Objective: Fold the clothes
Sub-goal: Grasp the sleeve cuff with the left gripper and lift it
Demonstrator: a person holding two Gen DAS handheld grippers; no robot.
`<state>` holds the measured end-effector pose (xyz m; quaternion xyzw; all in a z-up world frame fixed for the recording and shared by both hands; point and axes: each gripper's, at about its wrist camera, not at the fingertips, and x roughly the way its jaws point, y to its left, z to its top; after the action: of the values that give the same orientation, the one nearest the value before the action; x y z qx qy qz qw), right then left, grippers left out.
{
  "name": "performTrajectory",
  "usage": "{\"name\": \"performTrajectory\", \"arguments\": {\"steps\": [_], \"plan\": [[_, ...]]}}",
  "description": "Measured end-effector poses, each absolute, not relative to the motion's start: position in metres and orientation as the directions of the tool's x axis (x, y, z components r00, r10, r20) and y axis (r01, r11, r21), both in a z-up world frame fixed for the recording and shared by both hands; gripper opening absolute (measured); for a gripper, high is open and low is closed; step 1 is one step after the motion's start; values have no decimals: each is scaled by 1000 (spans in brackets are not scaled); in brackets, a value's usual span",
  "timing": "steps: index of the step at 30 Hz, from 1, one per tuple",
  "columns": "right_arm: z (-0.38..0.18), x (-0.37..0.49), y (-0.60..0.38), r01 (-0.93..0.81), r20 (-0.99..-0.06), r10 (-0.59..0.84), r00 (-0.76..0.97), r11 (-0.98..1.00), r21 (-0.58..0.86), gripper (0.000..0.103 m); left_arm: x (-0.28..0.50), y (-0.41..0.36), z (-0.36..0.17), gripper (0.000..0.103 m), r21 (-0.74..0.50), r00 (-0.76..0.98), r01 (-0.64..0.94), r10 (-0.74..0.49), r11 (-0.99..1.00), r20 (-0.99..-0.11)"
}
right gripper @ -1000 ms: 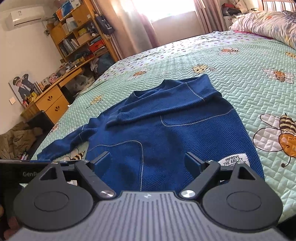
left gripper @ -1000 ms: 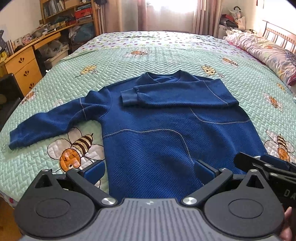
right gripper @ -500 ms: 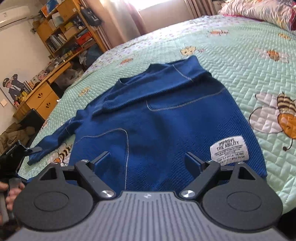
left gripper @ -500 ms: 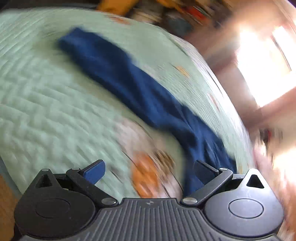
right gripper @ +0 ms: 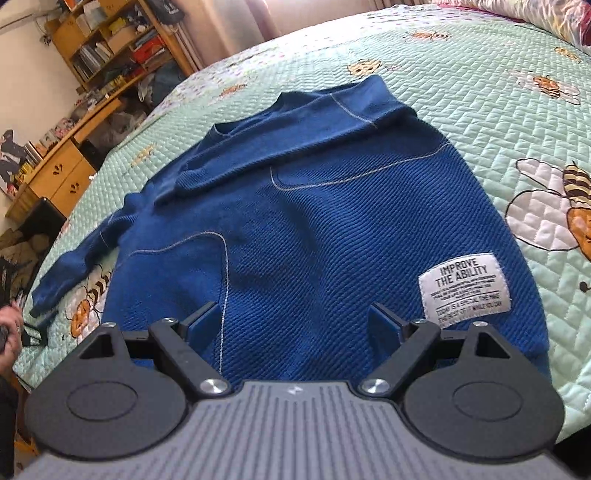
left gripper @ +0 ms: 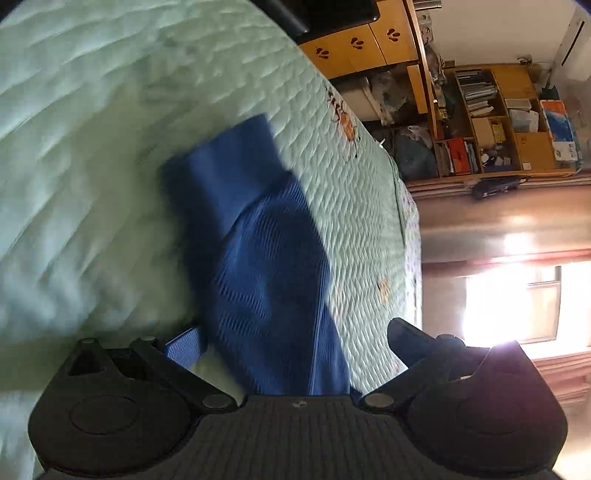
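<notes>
A dark blue sweater (right gripper: 314,229) lies flat on the bee-print bedspread (right gripper: 498,110), with a white label (right gripper: 465,291) near its hem. One sleeve (right gripper: 280,147) is folded across the chest. The other sleeve (right gripper: 74,269) stretches out to the left. My right gripper (right gripper: 295,321) hovers open just over the hem, nothing between its fingers. In the left wrist view the picture is rolled sideways. My left gripper (left gripper: 295,343) is open, and the outstretched sleeve (left gripper: 266,266) runs between its fingers toward the cuff (left gripper: 229,166), with no pad pressing on it.
A wooden desk (right gripper: 55,177) and bookshelves (right gripper: 110,40) stand beside the bed on the left. Pillows (right gripper: 535,14) lie at the far right. A person's hand (right gripper: 7,332) shows at the bed's left edge. Curtains and a bright window (left gripper: 517,302) are beyond the bed.
My left gripper swung from the sweater's hem over to the outstretched sleeve and rolled about a quarter turn. The right gripper sank closer to the hem. Both stayed open.
</notes>
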<state>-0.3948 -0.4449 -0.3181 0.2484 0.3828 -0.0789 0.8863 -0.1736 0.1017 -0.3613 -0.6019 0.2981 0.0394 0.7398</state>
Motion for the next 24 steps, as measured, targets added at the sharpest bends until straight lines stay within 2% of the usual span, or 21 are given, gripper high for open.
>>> {"name": "performTrajectory", "arguments": {"steps": [6,8,9,10,11,12,13,15,17,24], "plan": [[-326,-388,-451,357,-737,45,674,854,378,87,-150,116,-364,102,-894,857,-363,-282,263,-431],[-328,-387,-455,363,-740,41,671,853,376,87,-151,117,-365,93,-894,868,-344,-267,286,-420],[-328,-386,-456,364,-742,40,669,853,374,87,-151,116,-366,79,-888,869,-342,-257,308,-423],[-329,-385,-456,364,-744,39,667,854,371,87,-152,117,-367,55,-878,864,-351,-248,326,-438],[-330,-384,-455,364,-746,38,665,856,367,87,-153,119,-371,41,-876,861,-359,-248,321,-444],[-330,-383,-455,364,-748,36,663,858,364,87,-156,123,-378,19,-883,859,-369,-256,291,-444],[-331,-383,-454,363,-749,36,661,859,361,88,-159,128,-386,1,-892,861,-375,-264,251,-436],[-330,-382,-456,359,-749,39,661,860,362,88,-163,133,-394,2,-906,872,-358,-268,224,-411],[-330,-382,-458,358,-747,44,663,858,369,88,-161,130,-386,2,-894,874,-346,-250,285,-417],[-330,-385,-462,357,-740,60,670,848,392,88,-151,106,-317,2,-842,903,-256,-193,476,-384]]}}
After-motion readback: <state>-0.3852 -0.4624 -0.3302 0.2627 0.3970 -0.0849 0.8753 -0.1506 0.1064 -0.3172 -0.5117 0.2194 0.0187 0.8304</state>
